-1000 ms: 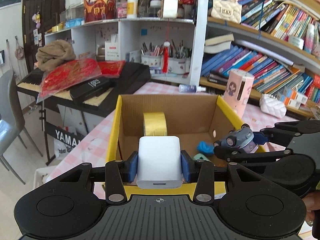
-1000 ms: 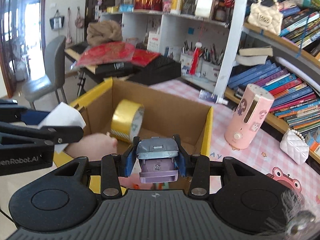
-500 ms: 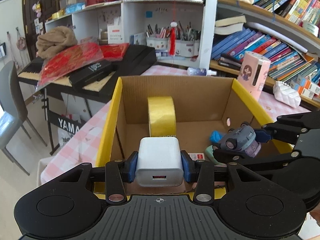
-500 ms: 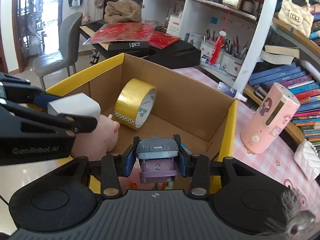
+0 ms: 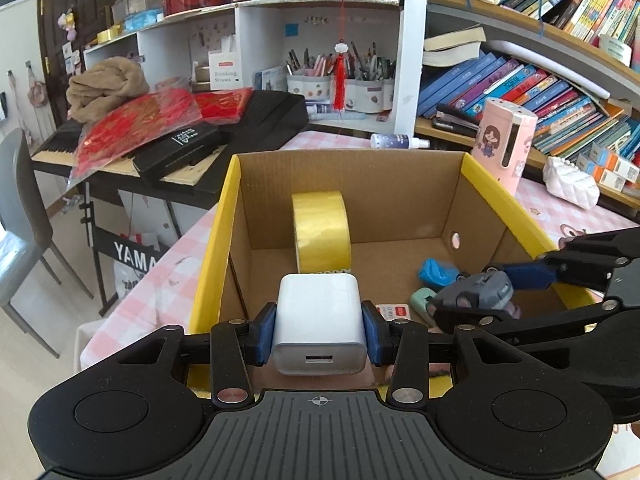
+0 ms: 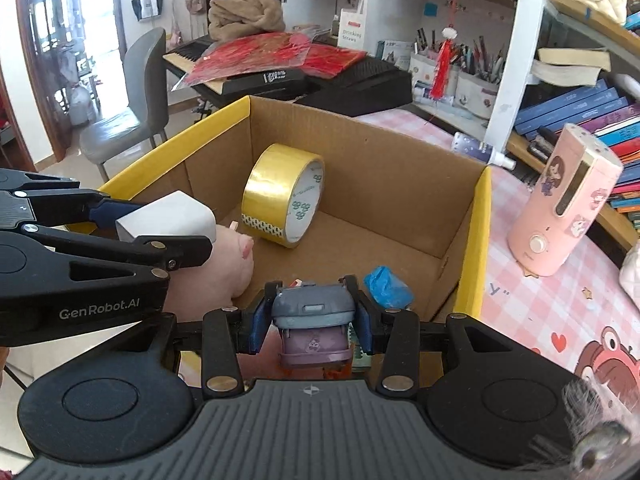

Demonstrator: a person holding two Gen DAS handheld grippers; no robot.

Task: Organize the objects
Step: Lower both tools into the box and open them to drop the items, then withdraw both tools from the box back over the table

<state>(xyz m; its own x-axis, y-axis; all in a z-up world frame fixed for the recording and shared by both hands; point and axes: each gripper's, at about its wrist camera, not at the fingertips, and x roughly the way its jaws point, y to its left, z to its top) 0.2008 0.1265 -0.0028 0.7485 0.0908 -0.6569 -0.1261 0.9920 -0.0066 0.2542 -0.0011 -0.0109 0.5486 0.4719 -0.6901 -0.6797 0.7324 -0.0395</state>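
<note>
While both grippers hang over the near end of the cardboard box (image 5: 416, 184), the left gripper (image 5: 319, 328) clamps a white USB charger block (image 5: 320, 320), port facing back. The right gripper (image 6: 311, 320), its jaws opening, has a grey-and-lilac toy (image 6: 313, 326) between its pads. Inside the yellow-rimmed box, a roll of yellow tape (image 6: 282, 194) stands on edge by the far wall, with a crumpled blue wad (image 6: 387, 287) and a mint-green piece (image 5: 423, 299) on the floor.
</note>
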